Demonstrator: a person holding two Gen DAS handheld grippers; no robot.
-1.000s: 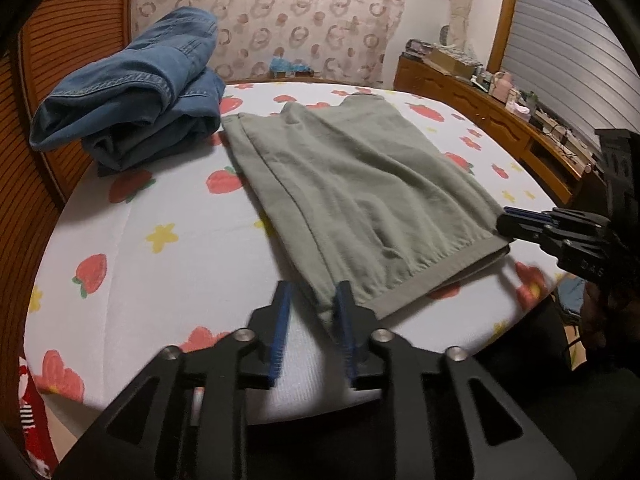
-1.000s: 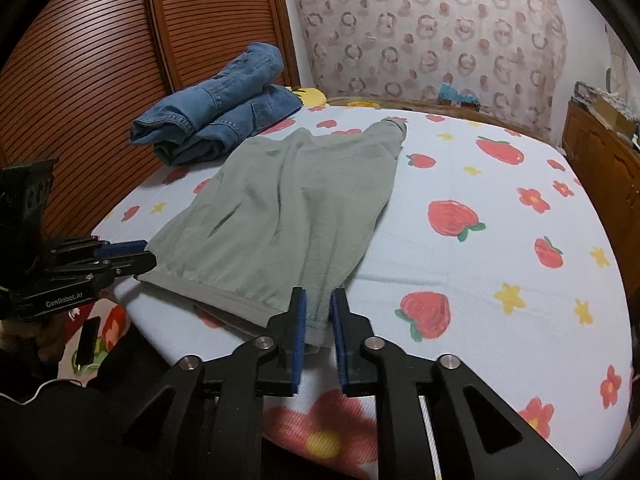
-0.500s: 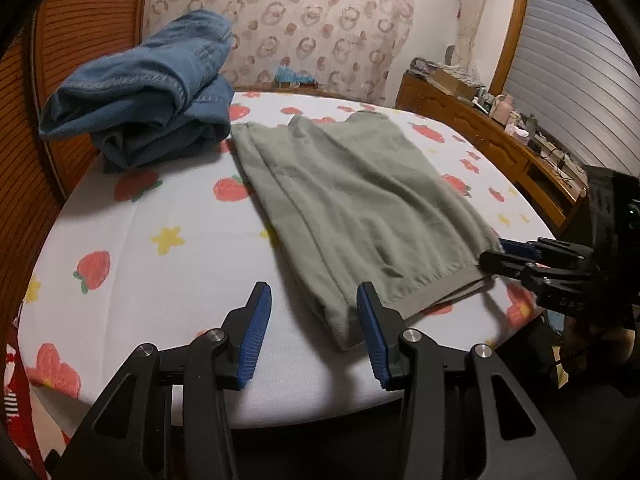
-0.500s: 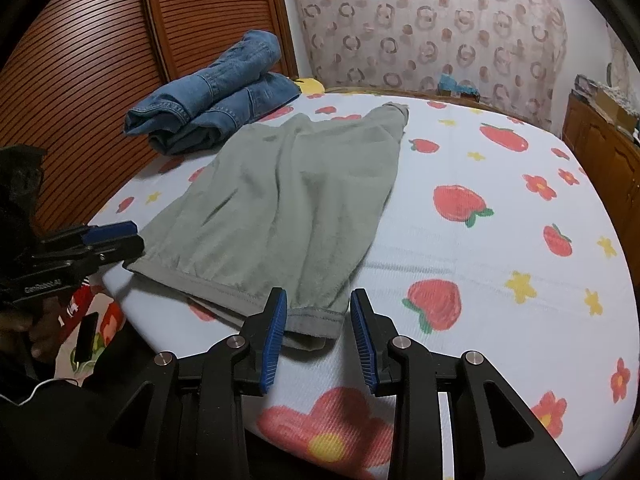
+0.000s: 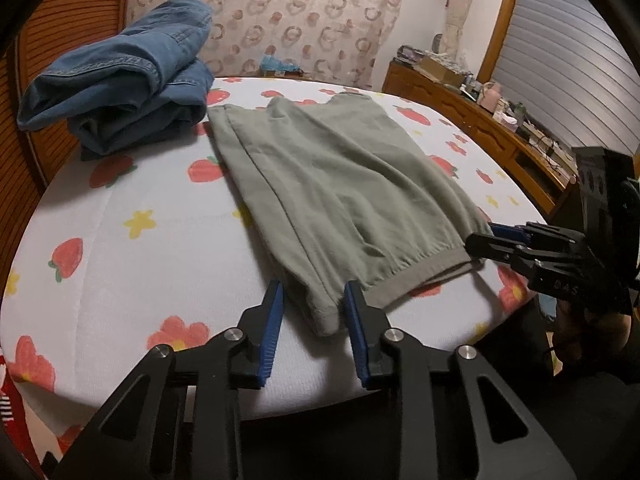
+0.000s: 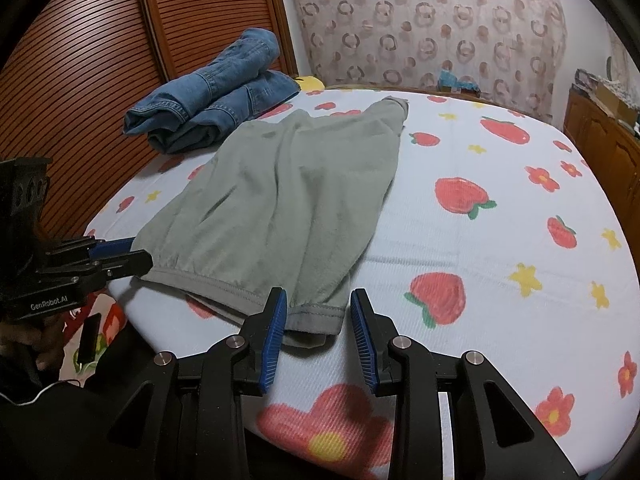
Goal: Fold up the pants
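Bedroom: bed [image 5: 100, 240] under a white sheet printed with strawberries and flowers, slatted wooden doors [image 6: 80, 60] on one side, patterned curtain [image 5: 280, 12] behind.

Left gripper [image 5: 313, 312]: jaws spread, blue pads either side of the near corner of the pants [image 5: 340, 184], not closed on it. Right wrist view shows this same gripper at the waistband's left end.

Right gripper [image 6: 319, 320]: jaws likewise spread, straddling the other waistband corner at the bed's near edge; cloth lies between the pads, whether it touches them I cannot tell.

Pants: one pair, grey-green, flat on the sheet, waistband toward the grippers, legs laid one over the other and running away toward the curtain.

Jeans [image 5: 120, 80]: one folded blue bundle, near the pants' far end, beside the wooden doors; count of garments in it unclear.

Sideboard [image 5: 460, 108]: wooden, along the wall on the far side of the bed, with small clutter on top, too small to count.

No containers discernible.
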